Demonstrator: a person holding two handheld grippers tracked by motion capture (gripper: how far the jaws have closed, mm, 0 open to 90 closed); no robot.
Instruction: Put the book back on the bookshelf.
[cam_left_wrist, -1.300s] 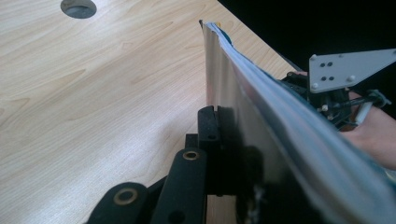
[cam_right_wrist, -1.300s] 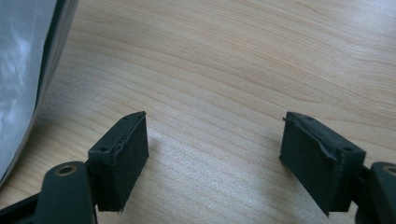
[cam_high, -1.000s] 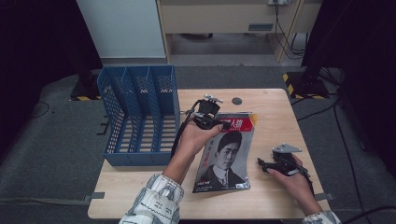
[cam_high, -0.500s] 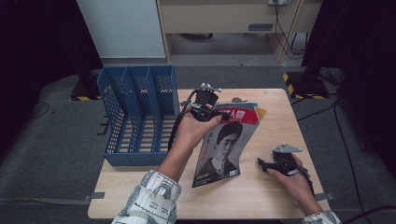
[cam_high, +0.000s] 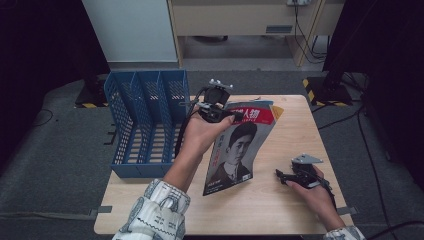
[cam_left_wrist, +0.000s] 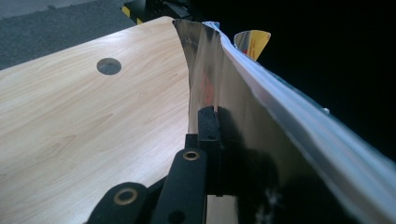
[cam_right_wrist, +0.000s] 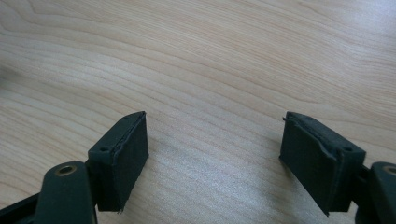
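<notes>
Lifted since a second ago, the magazine (cam_high: 235, 150) has come up off the table (cam_high: 280, 210) at its top end and now stands steeply tilted, its lower edge resting on the wood; the right gripper (cam_high: 281, 174) has kept its place.

Going down in size, the table lies under both grippers, pale wood with a small round hole (cam_left_wrist: 109, 66) seen beyond and to the left of the left gripper's jaws in the left gripper view. The blue file rack (cam_high: 145, 122) – three upright slots, lying just left of the left gripper (cam_high: 237, 116) – sits at the table's left edge, apart from the magazine.

The magazine hangs below and to the right of the left gripper, cover portrait facing up, red title band at the top. In the left gripper view its glossy cover (cam_left_wrist: 205, 79) and white page edges run away from the jaws to the far corner, where a yellow page tip curls out.

The left gripper is closed tight on the magazine's top edge – the pads pinch the cover near the red band. The person's left hand (cam_high: 200, 135) wraps the gripper body.

The right gripper rests low on the table, well to the right of the magazine, jaws spread wide with bare wood between them, gripping nothing.
</notes>
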